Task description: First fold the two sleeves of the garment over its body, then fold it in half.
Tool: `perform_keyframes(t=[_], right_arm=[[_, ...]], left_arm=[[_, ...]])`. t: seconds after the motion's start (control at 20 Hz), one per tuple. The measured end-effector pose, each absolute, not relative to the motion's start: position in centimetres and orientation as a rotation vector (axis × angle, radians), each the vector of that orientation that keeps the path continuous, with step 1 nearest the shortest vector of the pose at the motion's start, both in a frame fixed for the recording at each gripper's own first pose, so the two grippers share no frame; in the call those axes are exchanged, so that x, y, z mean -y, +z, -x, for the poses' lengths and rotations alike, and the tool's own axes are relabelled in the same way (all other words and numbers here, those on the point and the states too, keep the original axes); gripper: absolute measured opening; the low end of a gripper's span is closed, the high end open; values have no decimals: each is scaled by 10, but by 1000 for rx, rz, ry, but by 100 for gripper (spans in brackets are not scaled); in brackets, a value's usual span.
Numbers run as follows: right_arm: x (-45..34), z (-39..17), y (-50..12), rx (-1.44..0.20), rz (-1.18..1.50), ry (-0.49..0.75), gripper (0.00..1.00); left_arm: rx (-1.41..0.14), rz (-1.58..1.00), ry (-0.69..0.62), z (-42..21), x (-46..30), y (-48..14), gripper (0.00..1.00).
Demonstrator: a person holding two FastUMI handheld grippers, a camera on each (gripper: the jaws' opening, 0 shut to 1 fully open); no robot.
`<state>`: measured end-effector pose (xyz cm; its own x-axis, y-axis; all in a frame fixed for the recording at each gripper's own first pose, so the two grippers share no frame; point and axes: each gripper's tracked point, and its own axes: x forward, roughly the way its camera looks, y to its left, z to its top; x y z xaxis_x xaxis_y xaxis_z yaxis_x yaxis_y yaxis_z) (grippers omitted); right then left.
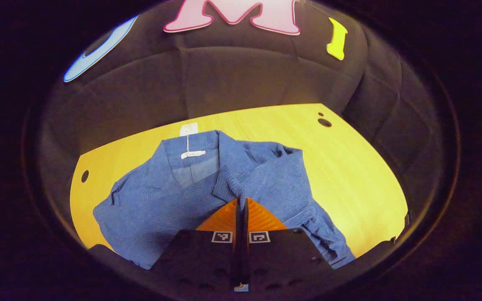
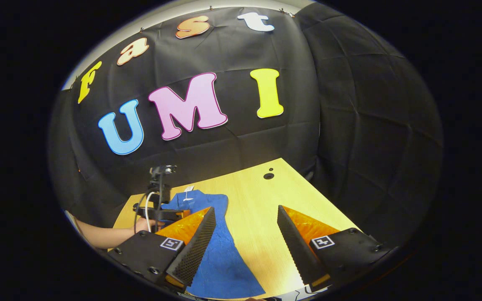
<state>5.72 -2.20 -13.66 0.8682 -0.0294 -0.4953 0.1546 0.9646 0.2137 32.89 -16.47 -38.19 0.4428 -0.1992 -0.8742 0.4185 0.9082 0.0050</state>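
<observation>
Garment (image 1: 174,196): one (blue), left claw (image 1: 241,202) pinching fabric; right claw (image 2: 245,217) agape.

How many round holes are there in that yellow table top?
3 visible. In the left gripper view, the table has a large hole with a small hole beside it near the far right corner, and one hole near the left edge. The shirt may hide others.

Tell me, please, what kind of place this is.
Probably a recording booth for handling demonstrations, not a home: black cloth walls enclose a light wooden table with round holes, and a blue collared shirt lies on it, still with its paper tag.
</observation>
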Motion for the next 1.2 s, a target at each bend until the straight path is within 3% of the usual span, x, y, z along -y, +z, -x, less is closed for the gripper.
perform_keyframes(t=[0.35,0.5,0.85,1.05,1.2], right_arm=[[41,-54,-149,-525,-232,-123,95],[43,-54,-153,-535,-236,-122,95],[40,-57,-156,-540,-242,-93,95],[35,-53,-163,-550,-262,-89,95],[22,-43,-176,-582,-268,-71,95]], left_arm=[[-1120,-239,-396,-324,196,-403,4],[-1100,-227,-430,-319,222,-398,69],[-966,-89,-666,-286,312,-328,74],[-908,-20,-689,-256,291,-287,74],[-895,46,-671,-220,235,-273,74]])
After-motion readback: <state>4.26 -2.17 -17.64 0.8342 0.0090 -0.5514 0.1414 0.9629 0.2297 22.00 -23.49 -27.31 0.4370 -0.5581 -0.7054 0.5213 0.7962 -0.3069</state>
